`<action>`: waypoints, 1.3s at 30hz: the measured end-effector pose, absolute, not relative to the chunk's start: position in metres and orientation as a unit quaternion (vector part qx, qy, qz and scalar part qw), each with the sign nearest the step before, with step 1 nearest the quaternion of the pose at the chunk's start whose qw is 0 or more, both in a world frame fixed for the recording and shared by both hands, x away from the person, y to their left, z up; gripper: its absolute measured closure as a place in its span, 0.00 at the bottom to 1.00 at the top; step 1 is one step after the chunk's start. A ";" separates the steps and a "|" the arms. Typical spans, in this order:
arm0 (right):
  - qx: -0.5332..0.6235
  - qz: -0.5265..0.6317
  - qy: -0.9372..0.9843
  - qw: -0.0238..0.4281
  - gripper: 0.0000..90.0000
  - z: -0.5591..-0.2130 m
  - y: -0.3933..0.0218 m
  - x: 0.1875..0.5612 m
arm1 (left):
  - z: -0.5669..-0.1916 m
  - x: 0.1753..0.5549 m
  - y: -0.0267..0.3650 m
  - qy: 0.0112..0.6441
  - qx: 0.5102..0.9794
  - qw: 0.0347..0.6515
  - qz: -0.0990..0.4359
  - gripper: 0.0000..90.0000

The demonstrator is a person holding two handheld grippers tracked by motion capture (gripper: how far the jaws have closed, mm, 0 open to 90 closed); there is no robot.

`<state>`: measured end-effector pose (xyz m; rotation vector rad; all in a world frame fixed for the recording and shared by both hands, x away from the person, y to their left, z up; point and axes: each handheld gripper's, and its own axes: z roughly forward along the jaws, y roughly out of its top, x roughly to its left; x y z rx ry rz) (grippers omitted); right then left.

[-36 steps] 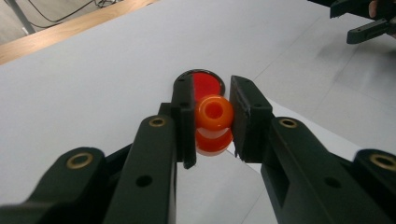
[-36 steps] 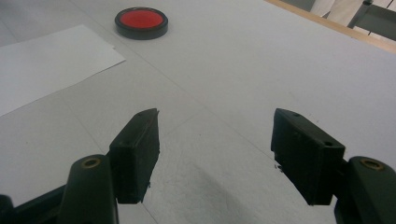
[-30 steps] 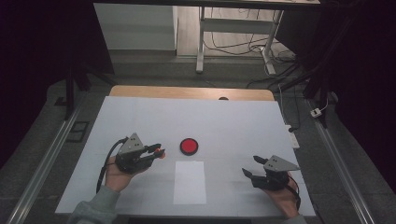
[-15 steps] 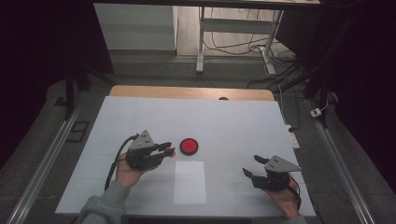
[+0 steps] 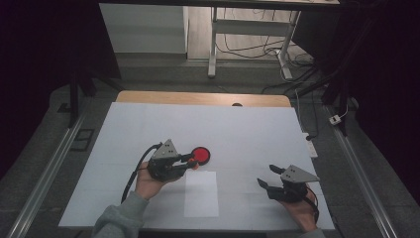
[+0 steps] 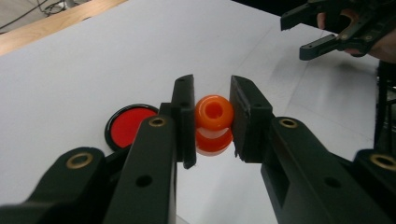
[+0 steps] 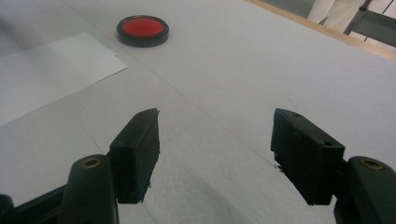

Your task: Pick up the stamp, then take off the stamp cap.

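My left gripper (image 6: 211,119) is shut on a small orange spool-shaped piece (image 6: 213,123), its pads pressing both sides. In the high view the left gripper (image 5: 192,159) hovers just left of a red disc with a black rim (image 5: 200,154), which lies flat on the white table. That red disc (image 6: 128,129) sits beside the left jaw in the left gripper view. My right gripper (image 5: 265,176) rests at the front right, open, nothing between its jaws. In the right gripper view the right gripper (image 7: 215,140) points across bare table toward the red disc (image 7: 142,29).
A white sheet of paper (image 5: 201,193) lies flat in front of the disc, between the two hands. The table's wooden far edge (image 5: 198,98) borders the white cover. Metal rails (image 5: 44,173) run along both sides; table legs and cables stand beyond.
My left hand has carried the orange piece rightward toward the red disc, its tips now at the disc's edge. The right hand has stayed still.
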<state>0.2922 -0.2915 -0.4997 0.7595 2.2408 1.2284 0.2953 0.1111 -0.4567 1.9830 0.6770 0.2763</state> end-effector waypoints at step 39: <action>0.264 0.449 0.821 0.234 0.35 -0.499 -0.282 0.288 | -0.458 0.297 0.103 0.271 0.819 0.495 0.103 0.80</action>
